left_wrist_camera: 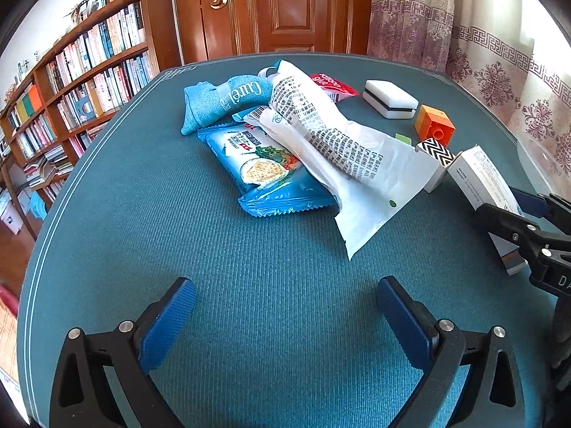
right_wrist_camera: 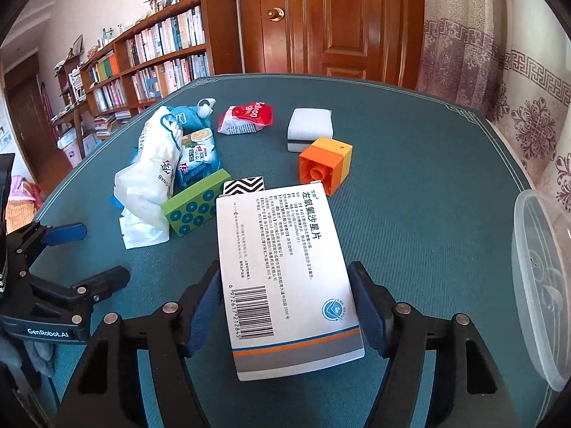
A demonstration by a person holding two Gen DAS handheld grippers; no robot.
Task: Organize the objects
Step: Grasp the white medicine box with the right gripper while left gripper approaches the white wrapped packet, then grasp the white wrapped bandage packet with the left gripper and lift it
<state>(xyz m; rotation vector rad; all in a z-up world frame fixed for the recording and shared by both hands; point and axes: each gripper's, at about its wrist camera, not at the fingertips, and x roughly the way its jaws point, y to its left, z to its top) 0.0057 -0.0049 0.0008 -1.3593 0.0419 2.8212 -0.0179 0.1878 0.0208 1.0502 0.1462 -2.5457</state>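
Blue ribbed pads on my right gripper (right_wrist_camera: 285, 306) pinch a flat white cardboard medicine box (right_wrist_camera: 285, 278) by its long sides, held tilted above the green woven table mat (right_wrist_camera: 410, 185); barcode end nearest me, Chinese print further up, grey and orange stripes at the near end. My left gripper (left_wrist_camera: 285, 315) is spread wide, nothing between the pads, only bare mat under it. Open room: wide clear mat in front of the left gripper, and right of the box out to the mat's pale border line. At the right edge sits a clear plastic round container (right_wrist_camera: 542, 285).

Just past the box's far end: a black-and-white zigzag block (right_wrist_camera: 244, 185), a green block with teal circles (right_wrist_camera: 196, 207), an orange and yellow plastic brick (right_wrist_camera: 326, 164) with a hollow peg socket. Behind it a white sponge block with a dark stripe (right_wrist_camera: 310, 130).

Left pile: crinkled white plastic bag (left_wrist_camera: 339, 142) with dense black print lies over a blue cracker packet (left_wrist_camera: 264, 174) with serrated seal; blue cloth pouch reading "Curel" (left_wrist_camera: 225, 101) behind; red and white packet (right_wrist_camera: 246, 117) reading "glue", rest unclear.

Far side: wooden door (right_wrist_camera: 339, 18), bookshelf (right_wrist_camera: 153, 57), patterned curtain (right_wrist_camera: 499, 71).
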